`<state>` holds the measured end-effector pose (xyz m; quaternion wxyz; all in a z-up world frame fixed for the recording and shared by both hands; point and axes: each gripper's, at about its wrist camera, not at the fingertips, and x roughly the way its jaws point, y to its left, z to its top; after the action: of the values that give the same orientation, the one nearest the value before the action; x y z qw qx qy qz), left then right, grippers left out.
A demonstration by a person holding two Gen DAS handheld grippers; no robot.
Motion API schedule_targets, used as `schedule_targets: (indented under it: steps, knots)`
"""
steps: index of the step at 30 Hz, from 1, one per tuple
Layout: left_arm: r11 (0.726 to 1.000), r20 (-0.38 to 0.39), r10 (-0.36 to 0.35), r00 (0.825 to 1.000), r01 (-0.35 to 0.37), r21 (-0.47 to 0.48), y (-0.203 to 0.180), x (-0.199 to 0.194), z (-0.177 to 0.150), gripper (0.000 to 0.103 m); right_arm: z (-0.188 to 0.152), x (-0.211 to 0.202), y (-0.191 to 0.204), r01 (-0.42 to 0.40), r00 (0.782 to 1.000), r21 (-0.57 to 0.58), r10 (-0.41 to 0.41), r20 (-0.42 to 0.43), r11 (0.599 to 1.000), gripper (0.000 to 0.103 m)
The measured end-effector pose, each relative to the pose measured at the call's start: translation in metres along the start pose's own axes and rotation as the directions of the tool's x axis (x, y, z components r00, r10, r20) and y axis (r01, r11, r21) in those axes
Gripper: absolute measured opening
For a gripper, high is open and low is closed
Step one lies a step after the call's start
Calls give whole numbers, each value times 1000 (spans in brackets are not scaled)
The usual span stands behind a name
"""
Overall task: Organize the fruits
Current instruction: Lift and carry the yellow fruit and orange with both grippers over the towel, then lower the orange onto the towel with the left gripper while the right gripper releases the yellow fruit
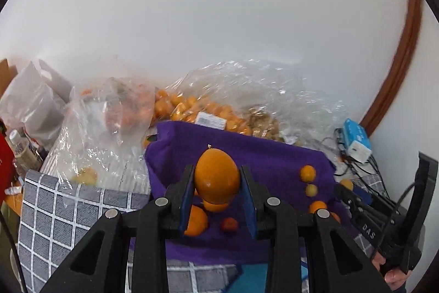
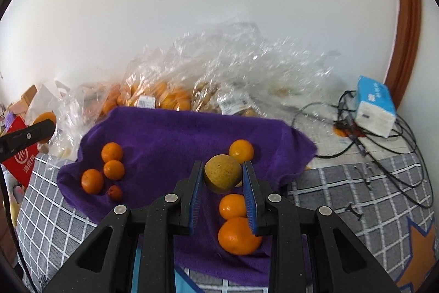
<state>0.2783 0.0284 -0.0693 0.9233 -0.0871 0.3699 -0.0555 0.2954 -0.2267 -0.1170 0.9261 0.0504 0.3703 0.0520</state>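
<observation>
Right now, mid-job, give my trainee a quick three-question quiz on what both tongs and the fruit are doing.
1. True or false: the left tongs are shut on an orange.
2. What do the right tongs hold? A) red fruit B) yellow-green fruit C) tissue pack
3. Fill in: the loose oranges lie on a ____ towel.

Key: 1 true; 2 B; 3 purple.
</observation>
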Motion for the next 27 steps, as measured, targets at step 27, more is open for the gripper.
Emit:
schedule_targets:
  steps: [27]
  knots:
    - [996,-192,83,978,-84,2,14,128,5,30,-23,69,29,-38,988,-77,27,-149,996,28]
